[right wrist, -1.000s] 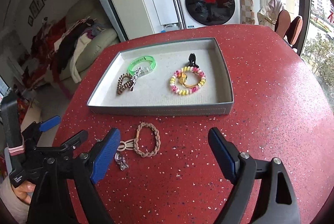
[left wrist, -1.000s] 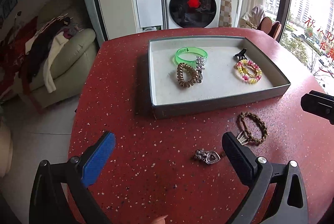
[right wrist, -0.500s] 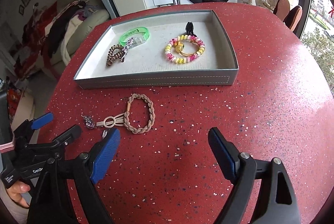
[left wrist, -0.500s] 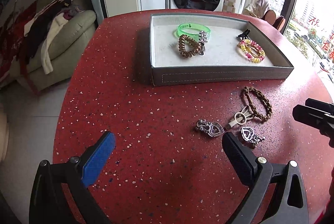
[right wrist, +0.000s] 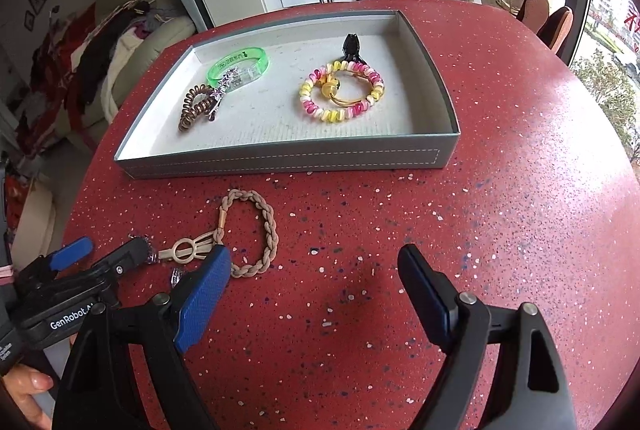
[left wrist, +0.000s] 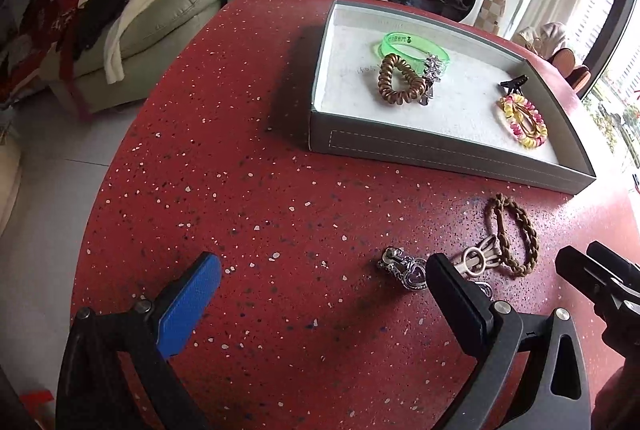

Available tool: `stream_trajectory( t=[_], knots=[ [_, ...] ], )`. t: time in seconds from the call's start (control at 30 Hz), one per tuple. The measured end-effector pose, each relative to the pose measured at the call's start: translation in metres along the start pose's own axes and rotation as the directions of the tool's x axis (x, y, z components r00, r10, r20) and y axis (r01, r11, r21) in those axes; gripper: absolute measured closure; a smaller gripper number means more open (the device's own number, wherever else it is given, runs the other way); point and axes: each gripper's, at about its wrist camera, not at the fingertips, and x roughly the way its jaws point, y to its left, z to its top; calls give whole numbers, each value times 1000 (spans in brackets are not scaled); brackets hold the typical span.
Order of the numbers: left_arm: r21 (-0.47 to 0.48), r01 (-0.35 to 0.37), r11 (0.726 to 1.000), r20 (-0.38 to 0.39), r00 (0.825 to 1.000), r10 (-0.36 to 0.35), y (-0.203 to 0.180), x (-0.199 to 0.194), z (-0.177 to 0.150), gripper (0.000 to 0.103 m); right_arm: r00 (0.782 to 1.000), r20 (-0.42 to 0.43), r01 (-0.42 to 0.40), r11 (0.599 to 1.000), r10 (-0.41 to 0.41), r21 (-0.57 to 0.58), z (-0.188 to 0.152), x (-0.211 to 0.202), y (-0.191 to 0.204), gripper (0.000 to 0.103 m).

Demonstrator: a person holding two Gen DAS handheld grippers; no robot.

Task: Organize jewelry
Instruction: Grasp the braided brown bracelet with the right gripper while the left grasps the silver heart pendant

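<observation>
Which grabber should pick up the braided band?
Probably the right gripper: the braided band lies just ahead, by its left finger, jaws open. The left gripper points more at the silver charm.

bracelets (right wrist: 342,91) in tray (right wrist: 288,155), braid (right wrist: 250,234) before

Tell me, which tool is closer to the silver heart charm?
Left. The left tool has one finger right beside the heart charm, partly covering the jewelry next to it. The right tool sits further off, past the braided band.
</observation>
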Motion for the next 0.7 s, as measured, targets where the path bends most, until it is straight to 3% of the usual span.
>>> stream_trajectory(
  t=[0.23,0.4,0.7],
  knots=[
    [14,-41,999,13,999,41,-8,1,-4,0,999,-20,28,996,-30,-89,3,18,18,42],
    [19,-52,998,19,998,51,-7,2,-4,0,996,7,91,980,-91,-175,-1,20,30,44],
    [12,-25,1000,-6,1000,25,-6,-1,0,0,998,3,59,984,-59,-169,1,18,27,55]
  ],
)
